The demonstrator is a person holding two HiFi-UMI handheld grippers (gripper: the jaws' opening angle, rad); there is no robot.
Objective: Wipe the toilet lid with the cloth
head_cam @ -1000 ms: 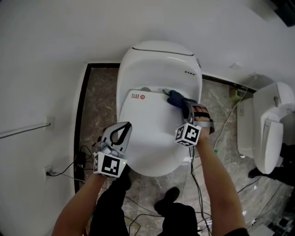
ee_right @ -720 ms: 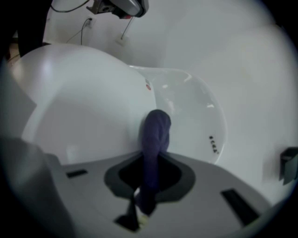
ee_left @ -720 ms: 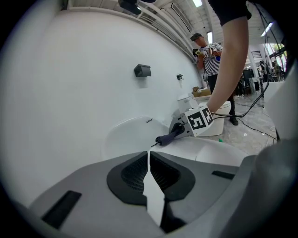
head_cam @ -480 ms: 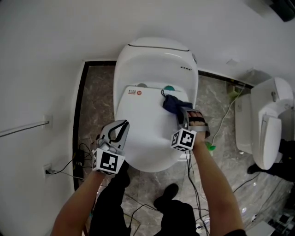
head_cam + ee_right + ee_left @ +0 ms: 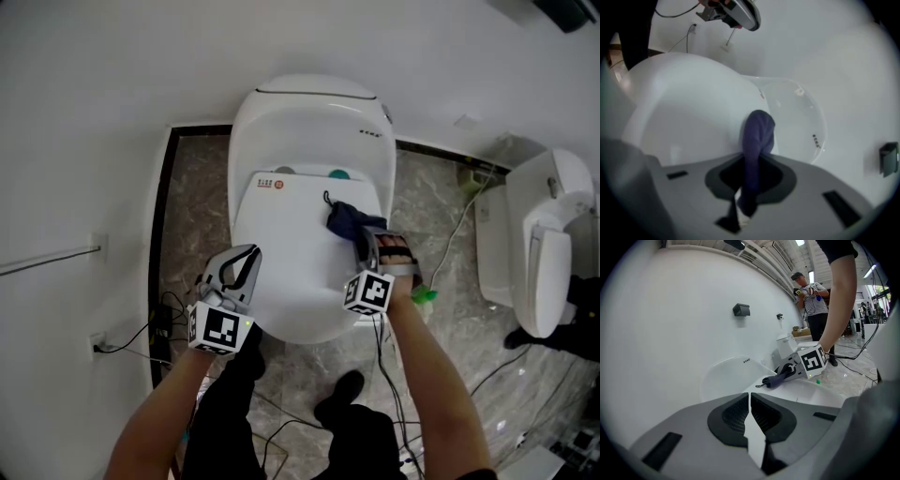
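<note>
The dark blue cloth [image 5: 347, 218] lies on the far right part of the closed white toilet lid [image 5: 286, 267], close to the hinge end. The right gripper [image 5: 362, 240] grasps the cloth's near end. In the right gripper view the fabric runs up between the two jaws, pinched there, and bunches out ahead of them onto the lid. The left gripper [image 5: 246, 261] hangs over the lid's near left edge. Its jaws are pressed together with nothing between them, and whether it touches the lid cannot be told. Beyond the lid, the toilet's rounded white back section [image 5: 309, 122] sits against the far wall. A second white toilet [image 5: 539, 253] stands well apart on the right, on the grey marble floor [image 5: 202, 197]. Thin cables [image 5: 457, 246] trail over the floor between the two toilets. In the left gripper view a person in a striped shirt [image 5: 814, 296] stands far off.
</note>
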